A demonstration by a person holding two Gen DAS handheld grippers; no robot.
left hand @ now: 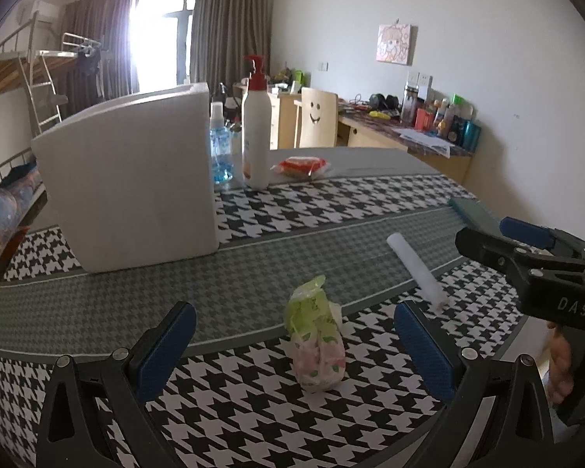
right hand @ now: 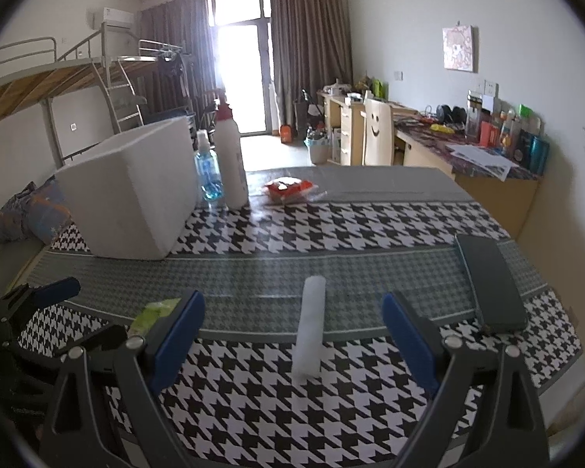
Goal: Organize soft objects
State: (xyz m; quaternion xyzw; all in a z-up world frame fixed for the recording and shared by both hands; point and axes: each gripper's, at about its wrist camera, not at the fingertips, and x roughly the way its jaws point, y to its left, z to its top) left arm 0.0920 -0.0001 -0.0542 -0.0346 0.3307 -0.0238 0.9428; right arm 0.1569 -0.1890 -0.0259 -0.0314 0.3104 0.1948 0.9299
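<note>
My left gripper [left hand: 294, 331] is open and empty, its blue pads on either side of a green and pink tissue pack [left hand: 316, 337] lying on the houndstooth tablecloth. My right gripper [right hand: 292, 331] is open and empty, with a white foam roll [right hand: 311, 325] lying between its fingers. The roll also shows in the left wrist view [left hand: 415, 267], with the right gripper [left hand: 499, 240] beyond it. A white foam box [left hand: 130, 177] stands at the back left; it also shows in the right wrist view [right hand: 130, 187]. A red packet [left hand: 302, 166] lies at the back.
A white pump bottle [left hand: 256, 132] and a blue spray bottle [left hand: 219, 148] stand right of the box. A dark flat case [right hand: 491, 282] lies at the table's right edge. A desk and chair [right hand: 378, 132] stand behind the table.
</note>
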